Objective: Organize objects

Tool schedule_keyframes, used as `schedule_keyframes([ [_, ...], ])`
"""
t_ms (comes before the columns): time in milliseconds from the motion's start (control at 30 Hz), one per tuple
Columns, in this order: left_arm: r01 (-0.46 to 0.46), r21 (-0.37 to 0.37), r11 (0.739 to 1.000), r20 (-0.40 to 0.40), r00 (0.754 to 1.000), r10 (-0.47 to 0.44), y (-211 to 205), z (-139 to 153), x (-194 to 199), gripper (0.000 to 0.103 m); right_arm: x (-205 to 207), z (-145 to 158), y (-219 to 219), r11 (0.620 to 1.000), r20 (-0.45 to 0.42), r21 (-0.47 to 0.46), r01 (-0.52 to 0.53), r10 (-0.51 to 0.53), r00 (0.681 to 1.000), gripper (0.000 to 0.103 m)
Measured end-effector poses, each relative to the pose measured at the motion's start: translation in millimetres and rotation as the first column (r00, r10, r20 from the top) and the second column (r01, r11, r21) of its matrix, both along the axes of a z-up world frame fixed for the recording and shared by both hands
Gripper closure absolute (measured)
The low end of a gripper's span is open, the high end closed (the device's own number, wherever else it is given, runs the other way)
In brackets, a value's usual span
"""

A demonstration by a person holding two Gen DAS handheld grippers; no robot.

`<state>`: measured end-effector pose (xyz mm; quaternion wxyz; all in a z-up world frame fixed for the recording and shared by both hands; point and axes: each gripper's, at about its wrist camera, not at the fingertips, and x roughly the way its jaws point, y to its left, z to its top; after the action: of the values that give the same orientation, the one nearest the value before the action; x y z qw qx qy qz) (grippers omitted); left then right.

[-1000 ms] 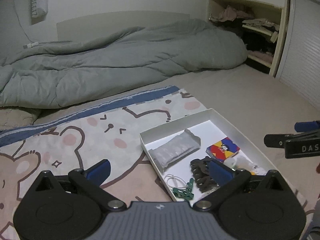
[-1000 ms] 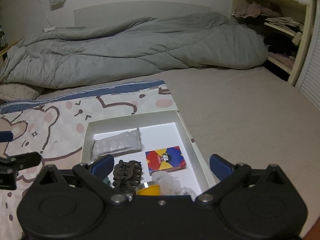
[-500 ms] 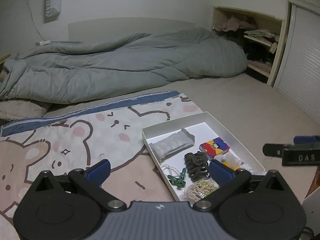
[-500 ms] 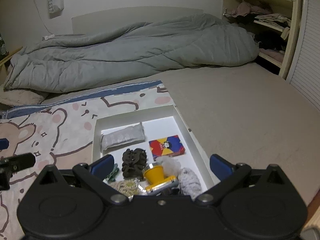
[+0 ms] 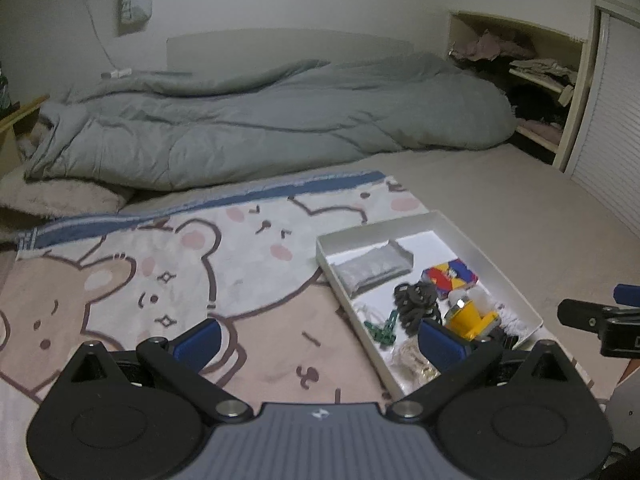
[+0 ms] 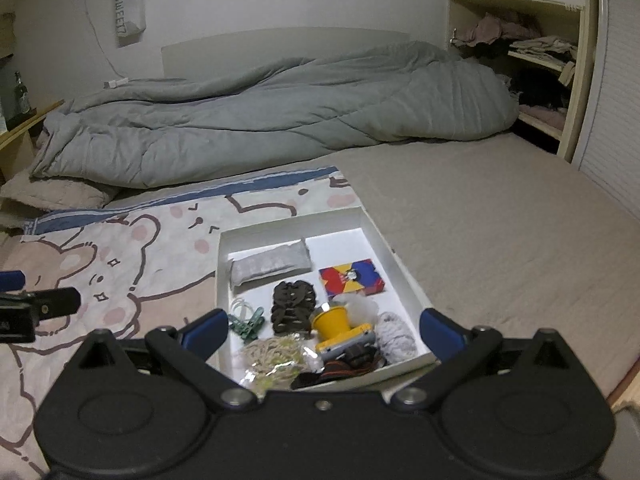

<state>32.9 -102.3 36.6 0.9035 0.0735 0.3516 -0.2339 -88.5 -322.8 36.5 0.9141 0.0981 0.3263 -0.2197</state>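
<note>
A white shallow box (image 6: pixel 394 258) (image 5: pixel 516 280) lies on the bed. It holds a grey pouch (image 6: pixel 270 266), a dark hair claw (image 6: pixel 293 307), a colourful card box (image 6: pixel 352 278), a yellow item (image 6: pixel 334 322), green clips (image 6: pixel 250 324), a bundle of rubber bands (image 6: pixel 274 354) and a grey fluffy item (image 6: pixel 396 338). My right gripper (image 6: pixel 324 330) is open and empty, above the box's near end. My left gripper (image 5: pixel 320 340) is open and empty, over the bear blanket (image 5: pixel 160 280) left of the box.
A grey duvet (image 6: pixel 280 116) lies bunched across the back of the bed. Shelves with clothes (image 6: pixel 532 60) stand at the back right beside a slatted door (image 6: pixel 616 120). A pillow (image 5: pixel 60 198) lies at the left.
Both grippers have pulled back and up from the box, so more of the box and bed shows. Both stay open and empty.
</note>
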Motion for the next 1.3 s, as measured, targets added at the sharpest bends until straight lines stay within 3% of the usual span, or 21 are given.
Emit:
schedule_keyframes([
  [433,-0.010,0.034,0.999,-0.069,0.998,0.013,13.6,-21.5,3.1,0.000,-5.9,-15.0,22.1,0.998,-0.033,-0.063,0.027,-0.029,0.999,0.000],
  [1300,0.011,0.060,0.998,-0.077,0.997,-0.006,6.8,-29.6,-2.0,0.000,-2.6,-20.7,26.0,0.999,-0.063,-0.050,0.017,-0.020,0.998,0.000],
])
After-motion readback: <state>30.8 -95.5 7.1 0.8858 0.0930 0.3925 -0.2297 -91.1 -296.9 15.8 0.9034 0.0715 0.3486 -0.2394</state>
